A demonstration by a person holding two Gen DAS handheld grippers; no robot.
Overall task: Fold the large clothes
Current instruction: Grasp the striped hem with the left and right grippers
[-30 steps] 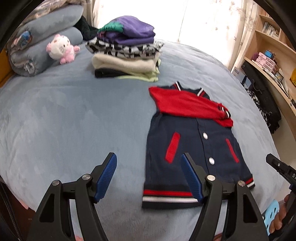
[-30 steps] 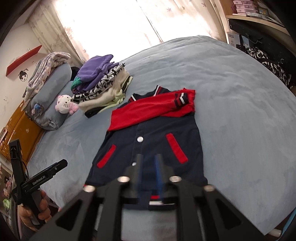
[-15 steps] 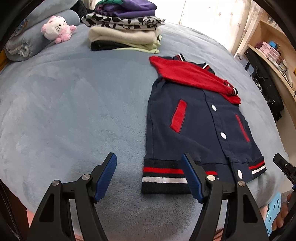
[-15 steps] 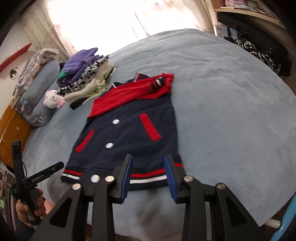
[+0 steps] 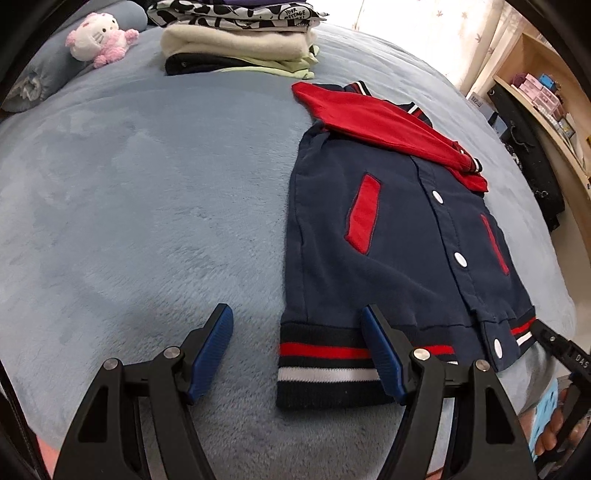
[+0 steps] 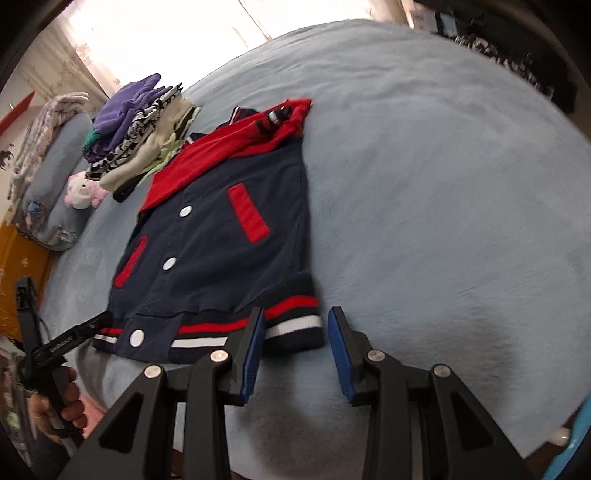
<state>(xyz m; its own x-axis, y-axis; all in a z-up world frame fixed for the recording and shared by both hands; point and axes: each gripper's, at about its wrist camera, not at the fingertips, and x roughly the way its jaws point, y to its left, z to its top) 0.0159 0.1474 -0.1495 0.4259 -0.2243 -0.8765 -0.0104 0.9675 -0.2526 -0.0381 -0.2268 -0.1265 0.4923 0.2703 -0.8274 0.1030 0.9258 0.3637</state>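
A navy varsity jacket [image 5: 388, 236] with red pocket trims and white snaps lies flat on the blue bed, its red sleeves [image 5: 373, 118] folded across the chest. It also shows in the right wrist view [image 6: 221, 236]. My left gripper [image 5: 297, 325] is open, straddling the left corner of the striped hem [image 5: 325, 354]. My right gripper [image 6: 295, 321] is open around the hem's right corner [image 6: 295, 325]. Neither is closed on the cloth.
A stack of folded clothes [image 5: 236, 44] sits at the back of the bed, with a pink plush toy [image 5: 98, 35] and pillows [image 6: 51, 177] beside it. Wooden shelves [image 5: 546, 96] stand on the right. The bed edge runs just beneath the hem.
Both grippers have moved down and forward to the jacket's hem. The right gripper has opened from shut. The left gripper stayed open.
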